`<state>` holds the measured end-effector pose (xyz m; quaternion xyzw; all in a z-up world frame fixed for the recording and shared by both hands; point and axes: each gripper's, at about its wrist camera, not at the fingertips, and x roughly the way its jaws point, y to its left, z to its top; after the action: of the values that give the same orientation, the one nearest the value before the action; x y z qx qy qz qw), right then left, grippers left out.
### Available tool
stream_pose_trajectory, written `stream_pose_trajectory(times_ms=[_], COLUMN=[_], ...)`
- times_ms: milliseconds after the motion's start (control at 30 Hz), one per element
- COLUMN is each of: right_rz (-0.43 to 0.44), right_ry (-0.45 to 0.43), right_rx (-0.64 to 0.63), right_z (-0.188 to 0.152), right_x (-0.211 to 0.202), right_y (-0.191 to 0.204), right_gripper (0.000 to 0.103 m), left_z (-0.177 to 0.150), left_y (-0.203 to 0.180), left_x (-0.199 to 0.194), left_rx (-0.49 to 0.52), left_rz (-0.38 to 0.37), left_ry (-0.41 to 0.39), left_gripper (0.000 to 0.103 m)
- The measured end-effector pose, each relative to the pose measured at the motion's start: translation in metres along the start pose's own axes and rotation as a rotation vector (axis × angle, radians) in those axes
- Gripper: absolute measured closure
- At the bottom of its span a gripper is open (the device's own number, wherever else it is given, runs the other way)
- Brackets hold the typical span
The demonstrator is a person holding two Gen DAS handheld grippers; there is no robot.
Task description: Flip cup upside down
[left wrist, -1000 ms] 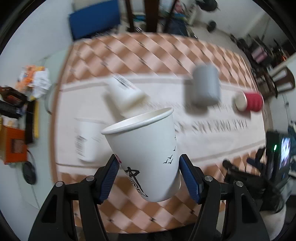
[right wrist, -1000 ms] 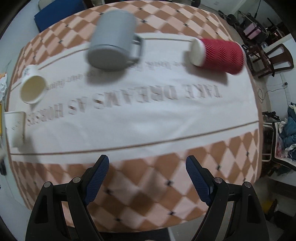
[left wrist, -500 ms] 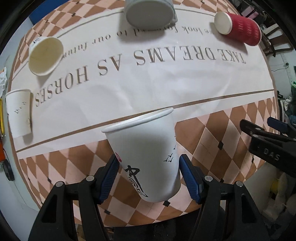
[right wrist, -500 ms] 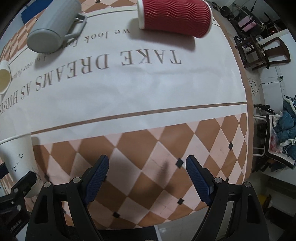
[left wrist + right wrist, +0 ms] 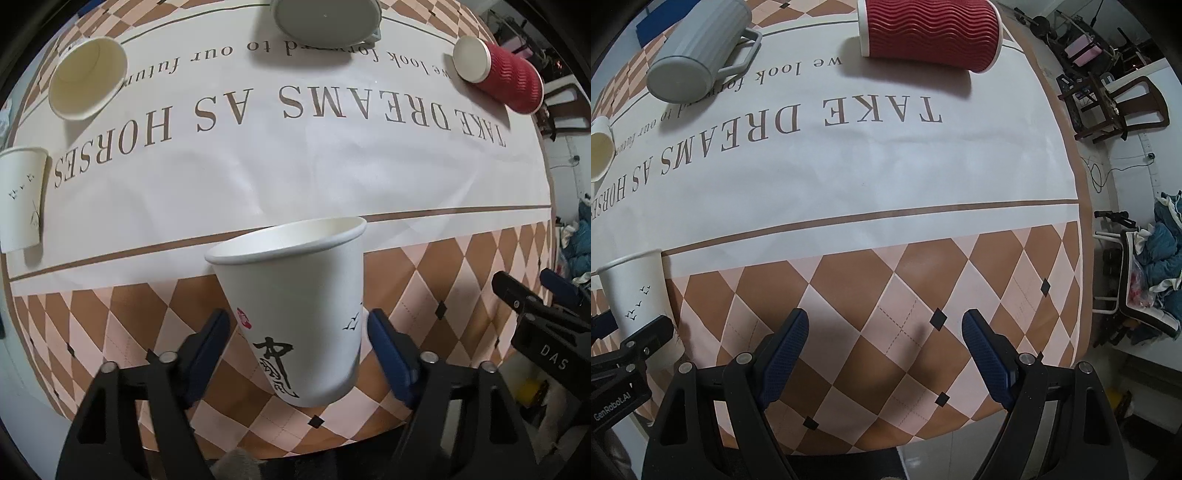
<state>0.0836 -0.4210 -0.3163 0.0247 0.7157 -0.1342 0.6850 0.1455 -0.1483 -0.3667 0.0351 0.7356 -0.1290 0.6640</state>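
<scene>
My left gripper [image 5: 297,330] is shut on a white paper cup [image 5: 295,306] with black calligraphy, a red seal and small birds. The cup points forward along the fingers with its open rim away from me, above the near checkered part of the tablecloth. The same cup [image 5: 637,291] and my left gripper [image 5: 631,347] show at the left edge of the right wrist view. My right gripper [image 5: 884,343] is open and empty over the checkered cloth near the table's front edge.
On the tablecloth [image 5: 332,177] printed "TAKE DREAMS AS HORSES": a grey mug [image 5: 694,55] on its side at the back, a red ribbed cup [image 5: 931,33] on its side back right, a cream cup [image 5: 86,79] on its side back left, a white cup [image 5: 22,199] far left. Chairs [image 5: 1115,107] stand to the right.
Both grippers have tilted down and come nearer to the table, so the cups at the back look larger. The left gripper keeps the white cup held; the right stays open.
</scene>
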Motion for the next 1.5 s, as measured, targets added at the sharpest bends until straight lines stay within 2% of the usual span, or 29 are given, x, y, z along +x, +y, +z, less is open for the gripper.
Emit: stream_pose_trajectory(times_ms=[33, 100, 233, 300, 400, 500, 600, 667, 733, 800, 933, 1033, 1100, 1167, 1300, 1333, 1400, 1500], right_rz=[-0.002, -0.004, -0.002, 0.003, 0.028, 0.042, 0.027, -0.009, -0.097, -0.246, -0.616, -0.830, -0.963, -1.025, -1.091, -1.099, -1.106, -1.109], right_ry=[-0.003, -0.007, -0.016, -0.024, -0.060, -0.121, -0.207, -0.265, -0.325, -0.413, -0.610, -0.682, -0.689, -0.693, -0.666, -0.660, -0.638, -0.634], right_rx=[0.002, 0.006, 0.015, 0.016, 0.001, -0.092, -0.335, -0.571, -0.841, -1.147, -1.780, -2.162, -2.388, -2.515, -2.672, -2.696, -2.721, -2.726], right_z=[-0.001, -0.003, -0.006, -0.008, -0.010, -0.006, -0.007, -0.015, -0.031, -0.058, -0.123, -0.145, -0.148, -0.149, -0.146, -0.148, -0.145, -0.142], right_x=[-0.001, -0.004, -0.011, -0.018, -0.036, -0.056, -0.081, -0.097, -0.109, -0.112, -0.078, -0.041, -0.015, -0.003, 0.016, 0.018, 0.023, 0.024], right_y=[-0.001, -0.001, 0.001, -0.001, -0.004, 0.004, 0.032, 0.063, 0.099, 0.134, 0.174, 0.179, 0.176, 0.173, 0.173, 0.175, 0.180, 0.184], right_gripper=[0.017, 0.017, 0.017, 0.017, 0.016, 0.013, 0.013, 0.013, 0.013, 0.013, 0.013, 0.013, 0.014, 0.014, 0.018, 0.021, 0.034, 0.035], left_z=[-0.002, 0.001, -0.004, -0.009, -0.021, -0.036, -0.056, -0.066, -0.076, -0.082, -0.094, -0.099, -0.101, -0.102, -0.105, -0.106, -0.108, -0.108], left_y=[0.001, 0.005, 0.012, 0.016, 0.028, 0.047, 0.069, 0.080, 0.089, 0.096, 0.109, 0.116, 0.122, 0.126, 0.132, 0.134, 0.134, 0.136], left_x=[-0.001, -0.004, -0.018, -0.032, -0.072, -0.114, -0.140, -0.140, -0.126, -0.109, -0.055, -0.028, -0.016, -0.009, 0.001, 0.003, 0.005, 0.005], left_rx=[-0.005, -0.014, -0.043, -0.055, -0.085, -0.141, -0.207, -0.243, -0.261, -0.276, -0.315, -0.318, -0.321, -0.322, -0.312, -0.307, -0.291, -0.282], left_rz=[-0.001, -0.008, -0.031, -0.041, -0.074, -0.030, 0.046, 0.128, 0.210, 0.253, 0.245, 0.202, 0.176, 0.164, 0.152, 0.149, 0.144, 0.143], left_ry=[-0.002, -0.013, -0.045, -0.067, -0.149, -0.252, -0.313, -0.325, -0.303, -0.257, -0.161, -0.120, -0.107, -0.103, -0.094, -0.093, -0.092, -0.094], left_gripper=[0.024, 0.013, 0.011, 0.004, 0.001, 0.001, 0.001, 0.001, 0.001, 0.001, 0.001, 0.001, 0.001, 0.001, 0.001, 0.001, 0.001, 0.001])
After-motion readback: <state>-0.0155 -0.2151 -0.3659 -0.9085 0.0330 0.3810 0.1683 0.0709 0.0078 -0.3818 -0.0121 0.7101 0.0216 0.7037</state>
